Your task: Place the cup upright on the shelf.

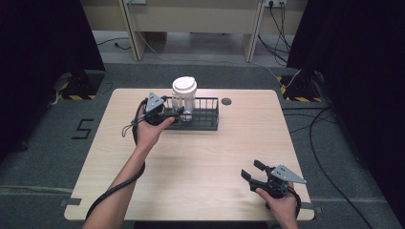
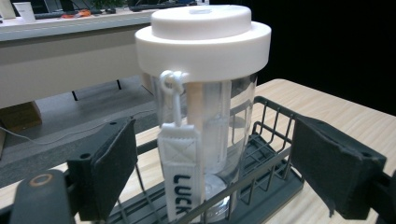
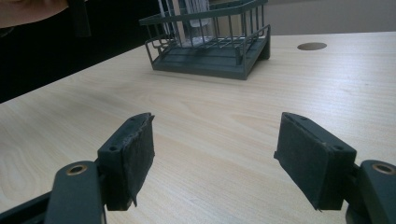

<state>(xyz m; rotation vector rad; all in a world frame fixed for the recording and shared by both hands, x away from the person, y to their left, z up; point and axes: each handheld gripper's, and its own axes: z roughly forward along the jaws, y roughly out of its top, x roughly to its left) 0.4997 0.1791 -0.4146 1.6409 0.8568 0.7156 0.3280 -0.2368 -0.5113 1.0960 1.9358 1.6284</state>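
Cup (image 2: 205, 116), clear plastic with white lid (image 2: 204, 39) and strap tag, upright in the wire rack (image 1: 205, 117): light, rigid, probably slick; grip mid-body below lid; left gripper (image 2: 210, 168) jaws wide around it, right gripper (image 3: 219, 158) wide, idle.

A light wood-grain table (image 1: 200, 162) with a round cable port (image 1: 226, 101) stands on grey carpet (image 1: 43, 143). Black curtains (image 1: 363, 71) flank both sides. Loose cables (image 1: 325, 138) cross the floor; a pale bench (image 1: 191, 19) stands behind.
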